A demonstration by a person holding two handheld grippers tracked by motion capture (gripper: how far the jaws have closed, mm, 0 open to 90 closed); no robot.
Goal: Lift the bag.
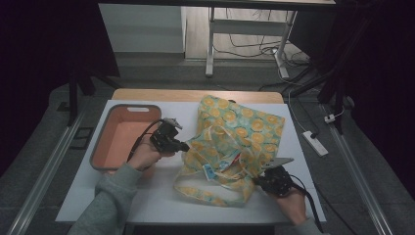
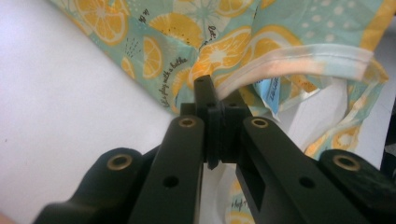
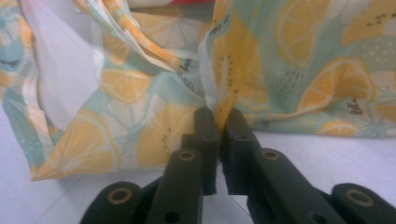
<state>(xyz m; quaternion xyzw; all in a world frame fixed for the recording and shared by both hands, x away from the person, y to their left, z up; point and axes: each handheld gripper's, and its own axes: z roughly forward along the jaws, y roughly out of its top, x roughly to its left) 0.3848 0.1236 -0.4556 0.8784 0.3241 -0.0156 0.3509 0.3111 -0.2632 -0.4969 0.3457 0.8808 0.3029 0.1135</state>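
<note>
A cloth bag (image 1: pixel 235 132) printed with lemon slices on teal lies crumpled in the middle of the white table, its mouth and handles toward me. My left gripper (image 1: pixel 185 146) is at the bag's left edge, shut on the pale hem of the bag (image 2: pixel 299 63), and the closed pads (image 2: pixel 215 100) pinch the cloth. My right gripper (image 1: pixel 257 180) is at the bag's near right corner. In the right gripper view its jaws (image 3: pixel 219 119) are shut on a fold of the bag (image 3: pixel 140 135), which rises between the pads.
An orange bin with a grey rim (image 1: pixel 132 106) stands left of the bag, under my left forearm. The white table top (image 1: pixel 147 196) has bare room at the front left. A power strip (image 1: pixel 315 143) lies on the floor at the right.
</note>
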